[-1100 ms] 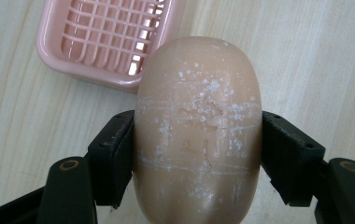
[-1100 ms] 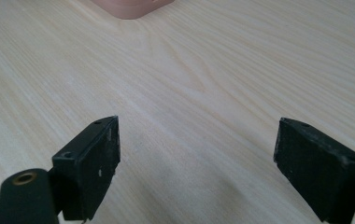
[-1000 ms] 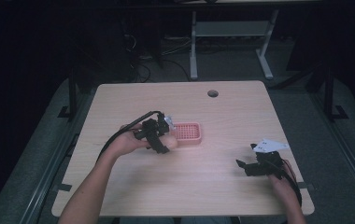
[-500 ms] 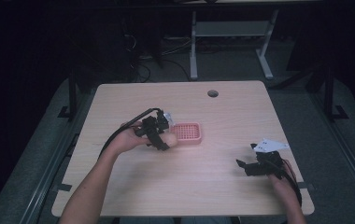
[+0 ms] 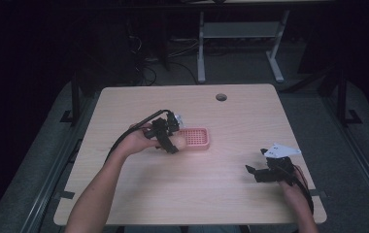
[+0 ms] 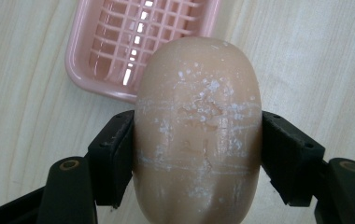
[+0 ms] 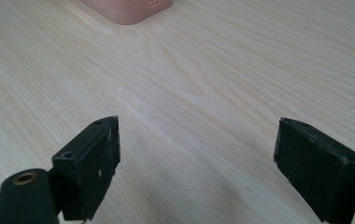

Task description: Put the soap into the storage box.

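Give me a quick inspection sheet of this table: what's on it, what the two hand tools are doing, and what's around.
Surface: pale wooden table with a round hole near its far edge.
Job's things: tan soap bar, flecked white; pink slotted soap tray, nothing in it.
Clutter: nothing seen.
Grippers: left gripper shut on the soap bar, just short of the tray; right gripper open over bare wood at the near right.
Cables: a black cable loops back from the left gripper.
Surroundings: dark room, a white desk frame beyond the table.
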`<state>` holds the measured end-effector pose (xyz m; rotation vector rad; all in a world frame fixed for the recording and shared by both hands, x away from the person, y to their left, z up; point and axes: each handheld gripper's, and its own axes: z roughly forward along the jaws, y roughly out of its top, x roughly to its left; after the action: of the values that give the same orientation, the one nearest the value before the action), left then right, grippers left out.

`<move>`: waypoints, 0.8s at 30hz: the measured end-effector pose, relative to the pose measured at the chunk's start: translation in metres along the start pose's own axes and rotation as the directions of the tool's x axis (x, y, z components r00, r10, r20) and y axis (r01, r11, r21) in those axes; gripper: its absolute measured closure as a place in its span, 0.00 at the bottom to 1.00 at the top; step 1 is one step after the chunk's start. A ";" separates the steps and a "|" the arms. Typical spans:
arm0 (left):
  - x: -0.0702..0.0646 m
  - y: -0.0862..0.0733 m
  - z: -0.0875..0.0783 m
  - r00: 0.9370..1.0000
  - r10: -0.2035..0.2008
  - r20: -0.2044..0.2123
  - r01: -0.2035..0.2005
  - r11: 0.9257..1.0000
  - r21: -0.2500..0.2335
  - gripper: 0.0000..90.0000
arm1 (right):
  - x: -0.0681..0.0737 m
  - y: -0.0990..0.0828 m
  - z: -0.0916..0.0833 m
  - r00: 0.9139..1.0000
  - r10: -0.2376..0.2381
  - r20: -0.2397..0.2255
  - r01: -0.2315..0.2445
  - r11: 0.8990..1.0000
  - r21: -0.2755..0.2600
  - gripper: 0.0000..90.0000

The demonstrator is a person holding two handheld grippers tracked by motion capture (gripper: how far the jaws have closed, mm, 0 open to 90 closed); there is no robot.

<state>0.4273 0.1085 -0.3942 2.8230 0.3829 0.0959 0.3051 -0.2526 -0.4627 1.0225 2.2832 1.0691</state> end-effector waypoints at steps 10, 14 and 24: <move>0.004 0.011 0.000 1.000 0.012 -0.009 -0.012 1.000 0.007 0.36 | -0.001 0.000 -0.001 1.000 0.005 -0.001 -0.005 1.000 -0.005 0.15; 0.007 0.014 0.000 1.000 0.013 -0.007 -0.013 1.000 0.009 0.36 | 0.000 0.000 -0.001 1.000 0.006 -0.001 -0.006 1.000 -0.005 0.15; 0.014 0.021 0.000 1.000 0.008 0.003 -0.008 1.000 0.011 0.36 | -0.001 0.000 -0.002 1.000 0.014 -0.003 -0.015 1.000 -0.011 0.15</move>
<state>0.4463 0.0929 -0.3879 2.8353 0.3729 0.0919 0.3047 -0.2542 -0.4615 1.0352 2.2726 1.0888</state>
